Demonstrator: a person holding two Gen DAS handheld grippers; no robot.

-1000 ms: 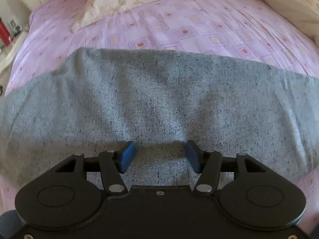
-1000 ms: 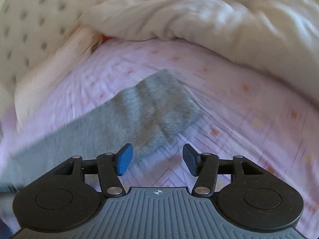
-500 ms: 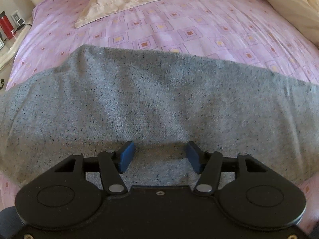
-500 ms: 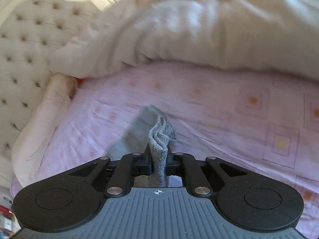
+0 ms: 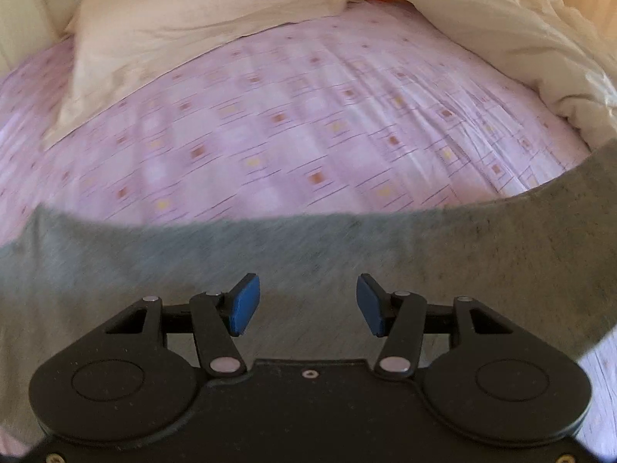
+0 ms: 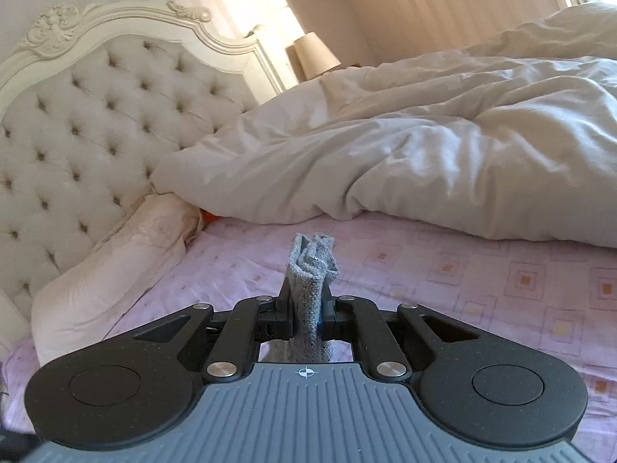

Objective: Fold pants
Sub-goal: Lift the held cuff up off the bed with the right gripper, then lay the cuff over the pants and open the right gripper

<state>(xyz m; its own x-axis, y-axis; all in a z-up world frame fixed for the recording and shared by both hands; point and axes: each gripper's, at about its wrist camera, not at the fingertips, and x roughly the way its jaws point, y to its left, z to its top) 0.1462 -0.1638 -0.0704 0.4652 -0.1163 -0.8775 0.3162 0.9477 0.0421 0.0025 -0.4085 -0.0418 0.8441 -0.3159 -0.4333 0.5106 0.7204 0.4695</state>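
The grey knit pants (image 5: pixel 162 270) lie in a wide band across the pink patterned bedsheet (image 5: pixel 293 123) in the left wrist view. Their right end rises off the bed toward the frame edge. My left gripper (image 5: pixel 304 305) is open and empty, with its blue pads over the grey fabric. My right gripper (image 6: pixel 308 308) is shut on a bunched end of the pants (image 6: pixel 312 266), which stands up between the jaws above the sheet (image 6: pixel 482 281).
A cream pillow (image 5: pixel 185 31) lies at the head of the bed. A rumpled white duvet (image 6: pixel 424 154) is piled along the far side. A tufted headboard (image 6: pixel 96 123) and a lamp (image 6: pixel 314 54) stand behind.
My right gripper closed on the end of the pants and lifted it off the sheet. The left wrist view tilted up; the pants' right end now rises off the bed.
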